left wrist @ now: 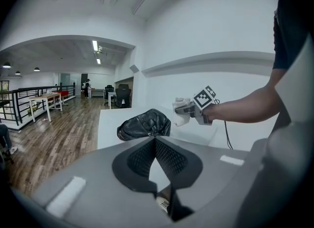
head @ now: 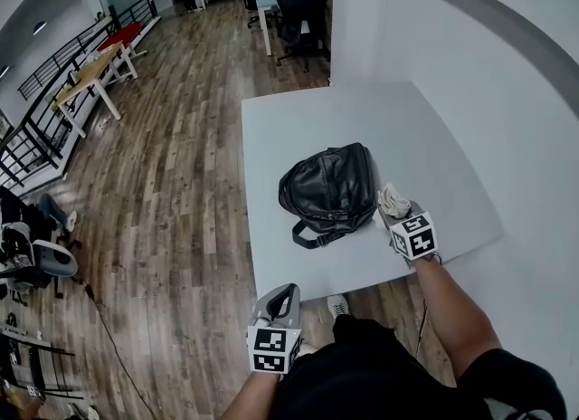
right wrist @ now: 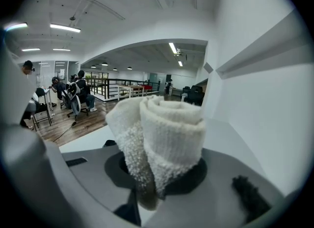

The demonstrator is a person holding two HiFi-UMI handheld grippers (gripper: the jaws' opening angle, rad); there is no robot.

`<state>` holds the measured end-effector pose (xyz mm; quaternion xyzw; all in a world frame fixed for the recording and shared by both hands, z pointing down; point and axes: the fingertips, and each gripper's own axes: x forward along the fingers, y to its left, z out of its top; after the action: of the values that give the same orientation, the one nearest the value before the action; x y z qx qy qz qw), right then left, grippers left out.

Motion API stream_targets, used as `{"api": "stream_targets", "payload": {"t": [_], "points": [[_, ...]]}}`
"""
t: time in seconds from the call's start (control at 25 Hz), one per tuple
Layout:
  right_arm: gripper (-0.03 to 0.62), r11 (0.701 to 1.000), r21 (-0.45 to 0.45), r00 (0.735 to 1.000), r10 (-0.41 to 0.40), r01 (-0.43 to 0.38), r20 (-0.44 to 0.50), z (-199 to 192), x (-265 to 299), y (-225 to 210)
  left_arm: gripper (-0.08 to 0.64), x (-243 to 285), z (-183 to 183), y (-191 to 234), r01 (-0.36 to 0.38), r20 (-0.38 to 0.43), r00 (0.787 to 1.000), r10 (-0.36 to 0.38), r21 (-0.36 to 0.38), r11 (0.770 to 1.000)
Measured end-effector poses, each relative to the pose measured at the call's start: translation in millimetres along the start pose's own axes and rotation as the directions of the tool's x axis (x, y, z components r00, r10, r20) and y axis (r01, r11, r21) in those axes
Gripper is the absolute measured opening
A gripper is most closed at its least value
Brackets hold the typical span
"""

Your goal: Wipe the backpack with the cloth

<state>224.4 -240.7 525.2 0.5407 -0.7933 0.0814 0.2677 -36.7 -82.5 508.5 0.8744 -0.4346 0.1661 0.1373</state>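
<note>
On the white table (head: 298, 128), the black backpack (head: 327, 190) is lying on its side near the middle, one strap loop trailing toward the front edge. The right gripper (head: 395, 212) is hovering just beside the bag's right end, its jaws clamping a rolled white cloth (right wrist: 162, 138) that is sticking up and out beyond them. From the head view I cannot tell whether the cloth is touching the leather; the left gripper view is suggesting a small gap. The left gripper (head: 282, 299) is hanging off the table's front edge, close to the person's body and well apart from the bag, its jaws meeting at the tips with nothing between them.

Judging by this, the cloth is in hand and brought to the bag, so the fetching part is looking finished. The wiping itself is looking barely begun, if at all. The top and both ends are waiting to be wiped, and the left gripper is not steadying the bag.
</note>
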Motion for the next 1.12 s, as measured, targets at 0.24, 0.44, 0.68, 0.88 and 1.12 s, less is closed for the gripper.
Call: {"api": "stream_targets", "payload": {"t": [0.24, 0.44, 0.68, 0.88, 1.12], "points": [[0.089, 1.000, 0.018, 1.000, 0.005, -0.005, 0.022, -2, -26, 18, 0.006, -10, -6, -9, 0.021, 0.013, 1.000, -0.021, -0.008, 1.000], [0.089, 0.993, 0.111, 0.996, 0.040, -0.048, 0.076, 1, -61, 42, 0.006, -14, -6, -19, 0.046, 0.017, 0.999, -0.045, -0.031, 0.998], [0.089, 0.963, 0.203, 0.974, 0.145, -0.179, 0.173, 15, -92, 82, 0.006, -16, 5, -28, 0.058, 0.037, 0.998, -0.056, -0.035, 0.998], [0.089, 0.937, 0.191, 0.941, 0.248, -0.293, 0.229, 28, -112, 113, 0.006, -24, 20, -34, 0.056, 0.070, 0.996, -0.053, -0.045, 0.997], [0.089, 0.922, 0.078, 0.903, 0.350, -0.379, 0.248, 33, -150, 122, 0.006, -18, 39, -52, 0.035, 0.100, 0.995, -0.023, -0.118, 0.992]]}}
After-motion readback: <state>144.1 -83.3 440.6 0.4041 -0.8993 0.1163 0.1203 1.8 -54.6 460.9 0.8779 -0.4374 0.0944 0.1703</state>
